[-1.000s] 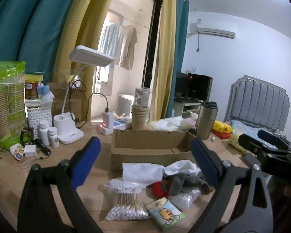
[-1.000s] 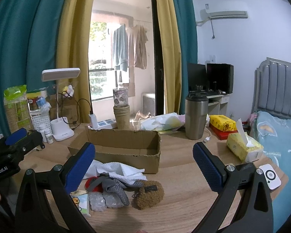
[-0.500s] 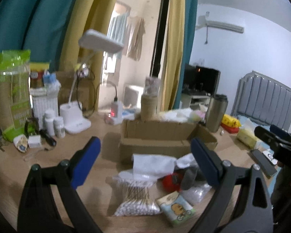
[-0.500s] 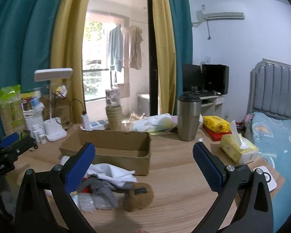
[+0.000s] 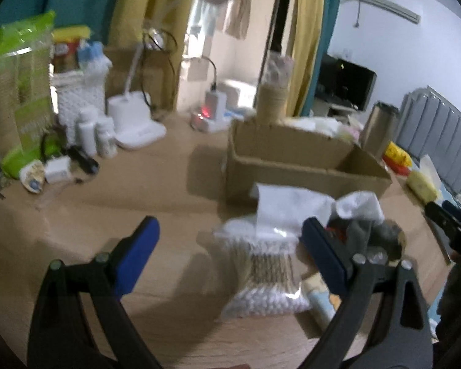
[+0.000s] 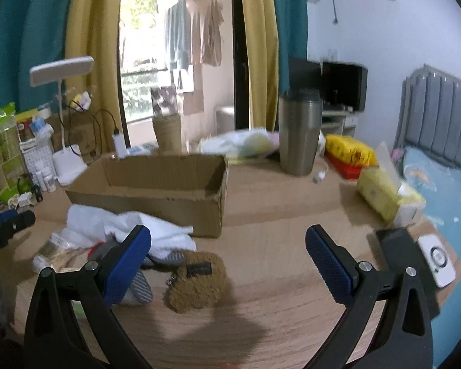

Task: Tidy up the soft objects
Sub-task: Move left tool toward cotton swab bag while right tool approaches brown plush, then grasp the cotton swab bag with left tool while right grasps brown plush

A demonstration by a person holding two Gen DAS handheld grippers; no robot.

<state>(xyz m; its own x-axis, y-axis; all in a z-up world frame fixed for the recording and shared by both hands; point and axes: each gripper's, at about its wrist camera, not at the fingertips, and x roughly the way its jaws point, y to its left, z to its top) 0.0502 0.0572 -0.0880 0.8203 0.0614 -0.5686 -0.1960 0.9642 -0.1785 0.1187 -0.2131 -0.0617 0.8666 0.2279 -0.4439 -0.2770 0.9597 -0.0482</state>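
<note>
An open cardboard box [image 6: 156, 190] stands mid-table; it also shows in the left wrist view [image 5: 298, 166]. In front of it lies a pile: a white cloth [image 6: 132, 224], a grey striped sock [image 6: 141, 283], a brown fuzzy pouch [image 6: 198, 276], a bag of cotton swabs [image 5: 267, 273], a small cartoon tissue pack [image 5: 322, 298] and something red [image 5: 335, 233]. My left gripper [image 5: 230, 255] is open and empty above the swab bag. My right gripper [image 6: 227, 261] is open and empty above the brown pouch.
A desk lamp [image 6: 64, 92], white bottles [image 5: 92, 135], a green bag of cups [image 5: 18, 92] and a stack of paper cups [image 6: 167, 129] stand at left and back. A steel tumbler [image 6: 298, 132], yellow tissue box [image 6: 387, 196], phone [image 6: 396, 243] and white device [image 6: 436, 258] are at right.
Both grippers have moved forward and down toward the pile, which now looms larger. Both stay open.
</note>
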